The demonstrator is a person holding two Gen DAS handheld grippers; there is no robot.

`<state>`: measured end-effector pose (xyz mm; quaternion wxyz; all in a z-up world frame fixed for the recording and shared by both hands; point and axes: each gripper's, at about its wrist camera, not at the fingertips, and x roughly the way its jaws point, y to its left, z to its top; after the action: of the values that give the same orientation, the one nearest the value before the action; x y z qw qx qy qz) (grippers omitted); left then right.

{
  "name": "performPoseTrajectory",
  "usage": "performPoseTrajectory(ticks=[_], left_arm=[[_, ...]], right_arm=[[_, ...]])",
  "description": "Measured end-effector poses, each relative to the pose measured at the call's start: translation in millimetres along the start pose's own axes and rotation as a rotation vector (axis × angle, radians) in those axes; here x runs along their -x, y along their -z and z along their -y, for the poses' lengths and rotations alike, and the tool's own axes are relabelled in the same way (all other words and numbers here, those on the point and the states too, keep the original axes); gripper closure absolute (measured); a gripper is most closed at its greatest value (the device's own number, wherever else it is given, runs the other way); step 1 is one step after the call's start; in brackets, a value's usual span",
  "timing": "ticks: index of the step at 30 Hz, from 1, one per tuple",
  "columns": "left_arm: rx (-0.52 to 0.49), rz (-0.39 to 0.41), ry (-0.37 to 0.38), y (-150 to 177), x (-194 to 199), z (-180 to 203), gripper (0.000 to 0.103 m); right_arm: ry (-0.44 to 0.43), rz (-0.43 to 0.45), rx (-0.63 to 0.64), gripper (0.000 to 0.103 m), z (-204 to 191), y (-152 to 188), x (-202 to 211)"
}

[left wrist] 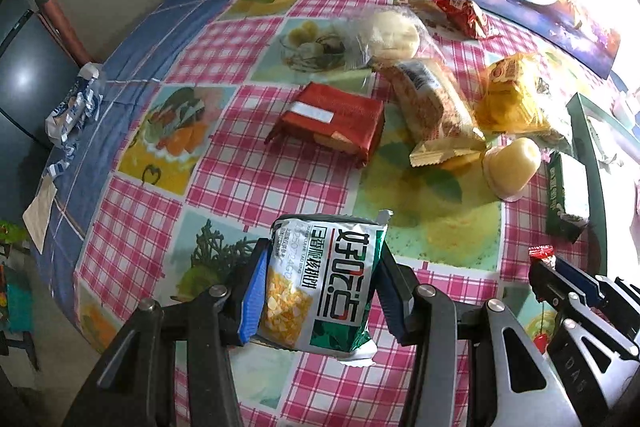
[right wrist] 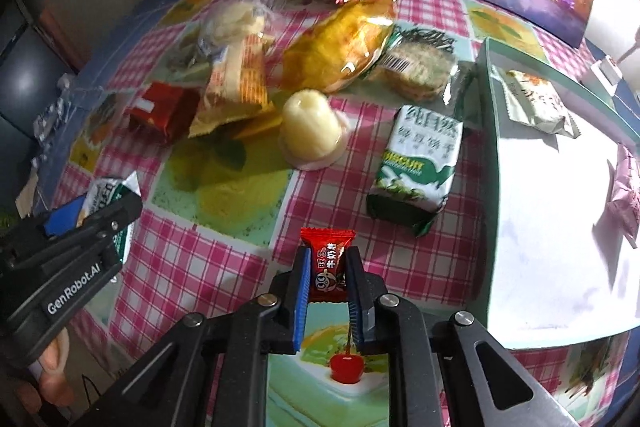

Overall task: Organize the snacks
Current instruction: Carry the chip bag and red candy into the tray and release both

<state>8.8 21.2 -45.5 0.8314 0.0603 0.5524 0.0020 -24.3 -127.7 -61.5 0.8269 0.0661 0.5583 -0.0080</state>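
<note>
The tablecloth (left wrist: 224,51) was pink-and-white check with fruit panels and a blue border; the biscuit pack (right wrist: 420,163) green and white, the candy (right wrist: 327,259) red (white lettering), the jelly cup (right wrist: 310,127) pale yellow.

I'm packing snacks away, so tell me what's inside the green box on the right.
Inside the green box lie a pale wrapped snack near the back and a pink wrapped snack at the right edge. The rest shows white floor; the far right is cut off.

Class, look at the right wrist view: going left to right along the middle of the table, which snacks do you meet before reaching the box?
Red packet → striped yellow wrapper → jelly cup → green-and-white biscuit pack → box.
</note>
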Motion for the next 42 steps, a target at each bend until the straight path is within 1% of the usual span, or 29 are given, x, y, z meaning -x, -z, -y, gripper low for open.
performPoseTrajectory(ticks=[4, 6, 8, 10, 13, 15, 17, 18, 21, 24, 27, 30, 34, 36, 39, 42], left_arm=[[-0.008, 0.025, 0.000, -0.9, 12.7, 5.8, 0.052], [-0.009, 0.029, 0.013, -2.3, 19.2, 10.2, 0.052], [-0.010, 0.042, 0.034, -5.4, 28.4, 16.8, 0.052], [-0.022, 0.056, 0.048, -9.5, 37.7, 26.2, 0.052], [-0.067, 0.082, 0.076, -15.8, 54.5, 53.5, 0.052], [-0.102, 0.097, 0.096, -18.1, 64.3, 73.6, 0.052], [-0.151, 0.116, 0.109, -18.9, 75.3, 99.5, 0.052], [-0.171, 0.122, 0.114, -19.3, 79.5, 109.8, 0.052], [-0.222, 0.133, 0.143, -19.9, 90.0, 142.4, 0.052], [-0.274, 0.144, 0.197, -19.8, 97.0, 177.0, 0.052], [-0.309, 0.125, 0.253, -18.6, 95.8, 207.8, 0.052], [-0.332, 0.106, 0.290, -14.2, 90.6, 233.2, 0.052], [-0.361, 0.093, 0.311, -7.6, 75.9, 255.2, 0.052], [-0.362, 0.054, 0.321, -6.0, 62.8, 261.8, 0.052], [-0.352, 0.027, 0.338, -5.1, 55.7, 263.0, 0.052], [-0.337, 0.030, 0.348, -6.3, 56.1, 260.7, 0.052]], right_arm=[[-0.024, 0.042, -0.041, 0.085, 7.4, -2.0, 11.1], [-0.030, 0.075, -0.072, 0.085, 16.9, -3.5, 20.2], [-0.018, 0.126, -0.120, 0.084, 29.3, -2.8, 32.1], [-0.012, 0.161, -0.166, 0.084, 43.1, -3.2, 43.2], [-0.005, 0.203, -0.266, 0.084, 66.8, 2.2, 57.5], [0.027, 0.229, -0.347, 0.084, 89.0, 5.5, 65.5], [0.098, 0.250, -0.415, 0.084, 109.2, 7.3, 74.2], [0.118, 0.257, -0.448, 0.084, 122.5, 10.7, 78.3], [0.157, 0.263, -0.568, 0.084, 156.7, 17.4, 84.2], [0.194, 0.266, -0.675, 0.084, 185.8, 30.3, 88.7], [0.226, 0.268, -0.752, 0.084, 206.3, 39.9, 90.8], [0.244, 0.270, -0.826, 0.084, 228.0, 53.1, 93.5], [0.258, 0.257, -0.889, 0.084, 246.9, 63.8, 90.6], [0.265, 0.252, -0.903, 0.084, 251.9, 64.7, 88.9], [0.271, 0.251, -0.909, 0.084, 254.3, 64.2, 88.2], [0.281, 0.253, -0.894, 0.084, 251.3, 63.6, 90.2]])
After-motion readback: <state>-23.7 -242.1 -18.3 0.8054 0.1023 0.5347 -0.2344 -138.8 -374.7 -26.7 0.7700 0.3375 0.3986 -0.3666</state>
